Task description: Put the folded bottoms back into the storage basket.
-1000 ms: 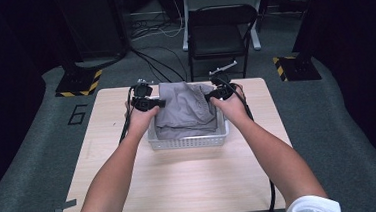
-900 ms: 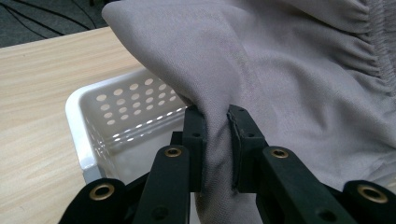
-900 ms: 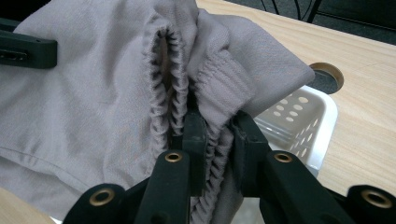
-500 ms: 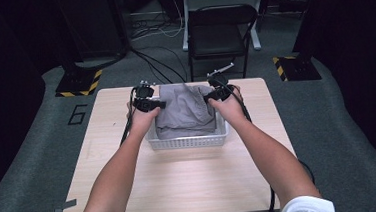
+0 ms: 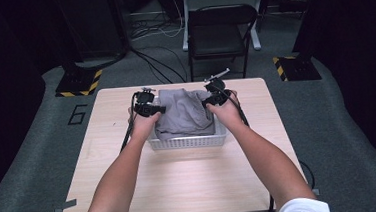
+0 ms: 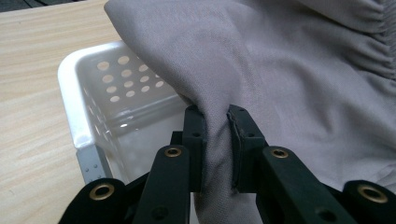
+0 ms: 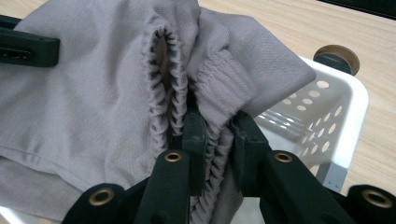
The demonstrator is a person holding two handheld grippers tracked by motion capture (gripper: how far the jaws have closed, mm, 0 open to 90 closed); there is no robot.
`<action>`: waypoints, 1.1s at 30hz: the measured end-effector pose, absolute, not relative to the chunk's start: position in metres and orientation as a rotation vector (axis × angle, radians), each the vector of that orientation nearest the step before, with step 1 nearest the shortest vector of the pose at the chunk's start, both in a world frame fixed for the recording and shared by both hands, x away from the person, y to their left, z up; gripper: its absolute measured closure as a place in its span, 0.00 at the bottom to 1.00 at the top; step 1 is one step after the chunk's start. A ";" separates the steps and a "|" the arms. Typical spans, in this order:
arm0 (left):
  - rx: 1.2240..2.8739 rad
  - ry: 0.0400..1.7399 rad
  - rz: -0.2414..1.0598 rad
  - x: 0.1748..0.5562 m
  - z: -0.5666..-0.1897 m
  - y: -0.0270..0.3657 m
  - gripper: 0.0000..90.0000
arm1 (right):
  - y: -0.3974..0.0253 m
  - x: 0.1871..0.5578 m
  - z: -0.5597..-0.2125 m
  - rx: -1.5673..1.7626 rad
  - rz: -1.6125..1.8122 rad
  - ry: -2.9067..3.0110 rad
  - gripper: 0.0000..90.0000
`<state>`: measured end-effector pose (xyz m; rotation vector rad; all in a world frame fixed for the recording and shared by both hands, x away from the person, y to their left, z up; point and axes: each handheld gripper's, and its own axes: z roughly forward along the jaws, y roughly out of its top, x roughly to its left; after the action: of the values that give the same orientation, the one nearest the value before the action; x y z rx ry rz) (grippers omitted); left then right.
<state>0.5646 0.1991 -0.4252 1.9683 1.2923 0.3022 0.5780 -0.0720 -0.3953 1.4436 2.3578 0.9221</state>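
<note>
Gripping grey cloth [image 5: 184,111] w/ both grippers over white perforated basket [image 5: 188,142], mid-table. Left gripper [image 5: 161,109] at cloth's left edge, right gripper [image 5: 205,104] at its right edge; cloth spans between them, bunched, lower part draped into basket.

Left gripper view: jaws closed on a plain fold of cloth [image 6: 289,79], fabric pinched between the two black pads and running down past them. Basket [image 6: 88,98] corner below-left, round holes in wall, inside looks bare at that corner. Wooden table [image 6: 32,70] behind.

Right gripper view: jaws clamped on gathered elastic hem of cloth [image 7: 102,98], ribbed/ruched band squeezed between pads. Left gripper [image 7: 25,46] visible as black bar at top-left, touching cloth's far edge. Basket [image 7: 336,112] rim at right, under cloth edge. Small round dark-and-brass thing [image 7: 336,58] on table [image 7: 373,51] just beyond basket corner; can't tell what it is.

High view: both forearms in from bottom, hands [image 5: 144,124] [image 5: 226,114] on the gripper handles beside basket's left and right walls. Cables trail back along arms. Black chair [image 5: 223,31] past far table edge, floor w/ cables + yellow-black striped bases [image 5: 76,83]. Table [image 5: 181,186] near half bare wood.
</note>
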 end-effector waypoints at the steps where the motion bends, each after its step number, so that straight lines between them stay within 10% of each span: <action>1: 1.973 1.294 0.304 0.565 -0.426 0.199 0.88 | -0.072 0.578 -0.396 1.439 0.916 2.356 0.86; 33: 2.052 1.326 0.308 0.566 -0.453 0.193 0.87 | -0.069 0.580 -0.433 1.520 0.868 2.364 0.84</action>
<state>0.5655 0.1930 -0.4525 2.0517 1.3260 0.3078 0.5801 -0.0689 -0.4325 1.5201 2.3636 0.8676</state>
